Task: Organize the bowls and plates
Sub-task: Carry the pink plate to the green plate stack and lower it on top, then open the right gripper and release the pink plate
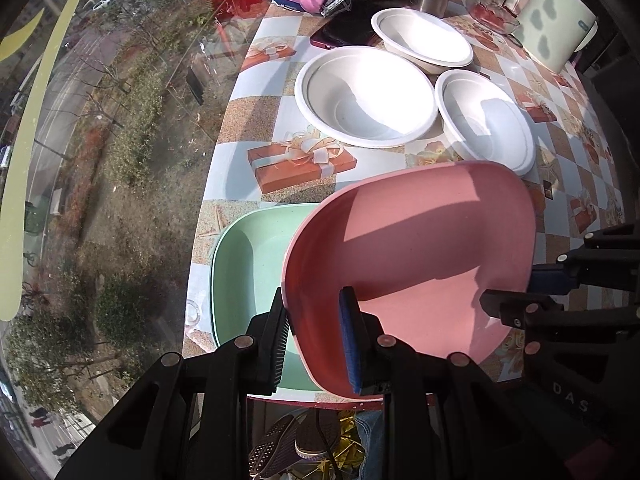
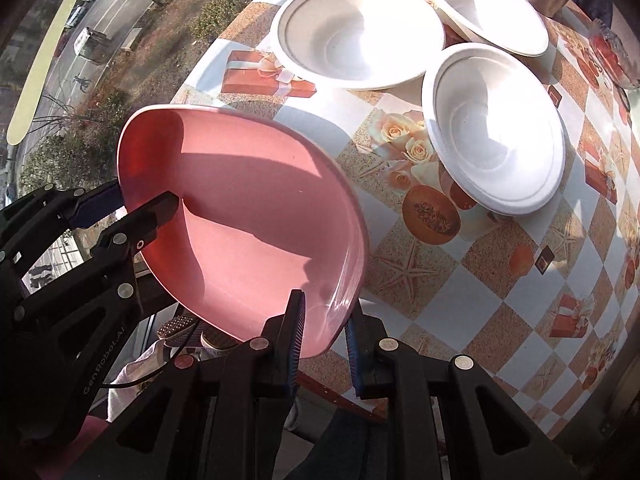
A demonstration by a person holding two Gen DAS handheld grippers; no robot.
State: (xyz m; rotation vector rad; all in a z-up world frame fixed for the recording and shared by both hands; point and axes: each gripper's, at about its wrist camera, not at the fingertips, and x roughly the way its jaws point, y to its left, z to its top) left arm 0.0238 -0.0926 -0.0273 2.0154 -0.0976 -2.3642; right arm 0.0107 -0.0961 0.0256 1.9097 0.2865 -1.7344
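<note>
- The pink plate [image 1: 412, 264] is lifted and tilted above the near edge of the surface [image 1: 236, 116], partly over the green plate [image 1: 244, 264], which lies flat at the edge.
- The left claw [image 1: 316, 340] is clamped on the pink plate's rim — one finger inside, one outside.
- The right claw [image 2: 322, 340] grips the opposite rim the same way.
- Three white bowls [image 2: 356, 32] sit further back, close together, upright.

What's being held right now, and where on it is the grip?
The pink plate, pinched at opposite rims by the left gripper and the right gripper.
</note>
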